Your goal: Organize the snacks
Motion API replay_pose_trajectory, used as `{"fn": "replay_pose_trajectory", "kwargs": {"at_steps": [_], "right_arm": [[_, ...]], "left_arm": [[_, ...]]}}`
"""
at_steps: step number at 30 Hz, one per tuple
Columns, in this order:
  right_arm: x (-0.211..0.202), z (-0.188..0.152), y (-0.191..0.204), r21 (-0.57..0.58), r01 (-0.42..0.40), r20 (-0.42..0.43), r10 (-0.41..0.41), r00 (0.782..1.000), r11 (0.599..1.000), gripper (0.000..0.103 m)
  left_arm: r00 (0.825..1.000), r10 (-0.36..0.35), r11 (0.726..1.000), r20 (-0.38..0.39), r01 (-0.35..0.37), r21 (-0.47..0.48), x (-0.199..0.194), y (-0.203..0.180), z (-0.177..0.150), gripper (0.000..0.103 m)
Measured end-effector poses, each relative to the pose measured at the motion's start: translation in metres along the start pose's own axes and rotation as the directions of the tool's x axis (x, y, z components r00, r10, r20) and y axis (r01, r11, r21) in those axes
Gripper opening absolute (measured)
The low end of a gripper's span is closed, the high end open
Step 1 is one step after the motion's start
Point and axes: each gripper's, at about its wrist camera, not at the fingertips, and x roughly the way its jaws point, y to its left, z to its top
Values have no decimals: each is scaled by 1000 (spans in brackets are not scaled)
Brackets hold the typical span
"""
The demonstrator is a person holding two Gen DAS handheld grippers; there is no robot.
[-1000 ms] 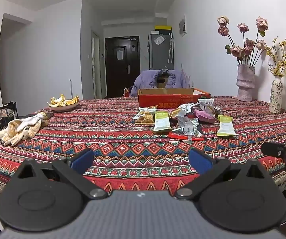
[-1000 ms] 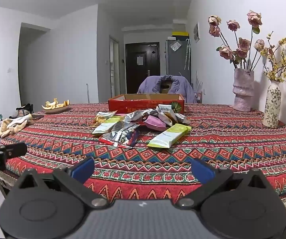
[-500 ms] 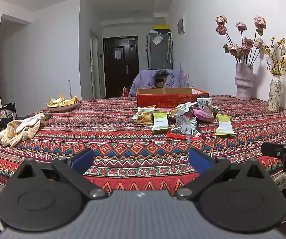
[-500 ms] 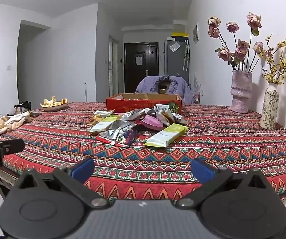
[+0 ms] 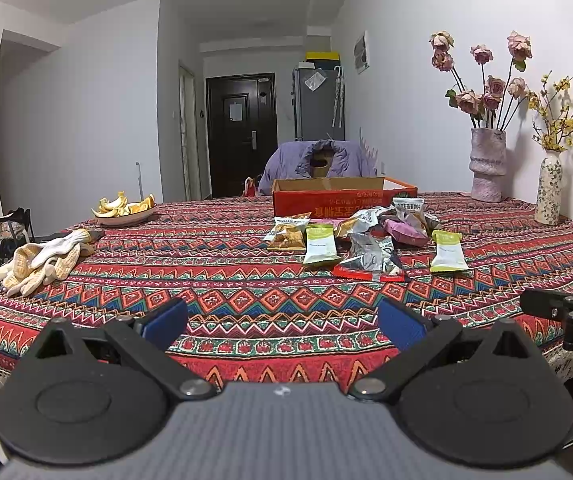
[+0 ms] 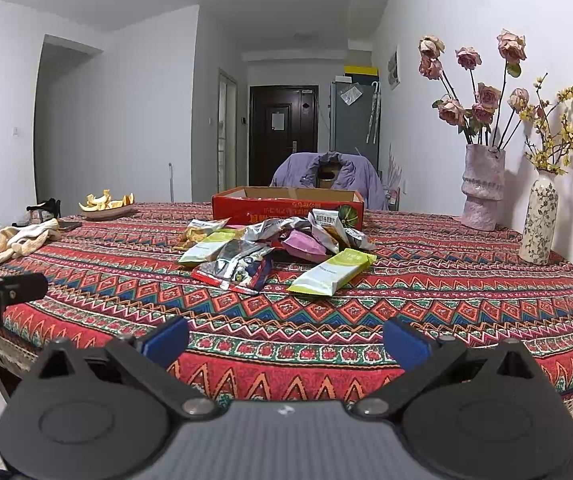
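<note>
A pile of snack packets (image 5: 366,236) lies mid-table in front of an open red cardboard box (image 5: 342,200); both also show in the right wrist view, the pile (image 6: 270,248) and the box (image 6: 286,204). Green-white packets (image 5: 448,251) (image 6: 332,272) and a red-silver packet (image 6: 238,266) lie nearest. My left gripper (image 5: 282,326) is open and empty at the table's near edge. My right gripper (image 6: 286,338) is open and empty at the near edge, to the right of the left one.
A patterned tablecloth (image 5: 206,280) covers the table. Work gloves (image 5: 42,258) and a plate of orange peel (image 5: 124,210) lie at the left. Two flower vases (image 5: 486,164) (image 5: 548,188) stand at the right by the wall. A chair with a purple jacket (image 5: 318,158) is behind the box.
Both views have risen and tilted slightly, so the table shows a little lower and nearer. Both grippers stay open. No packet has moved.
</note>
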Motion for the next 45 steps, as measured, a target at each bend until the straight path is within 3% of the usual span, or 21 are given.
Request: {"fn": "replay_pose_trajectory", "kwargs": {"at_steps": [40,45], "right_arm": [[-2,0,-2,-2,5,6,-5,1000,1000,103],[-1,-1,-5,39,-29,-2,29,1000,999,103]], "left_arm": [[1000,-3,1000,3,3,4,-2,-2,1,103],[1000,-3,1000,0,3,4,-2,-1,1,103]]}}
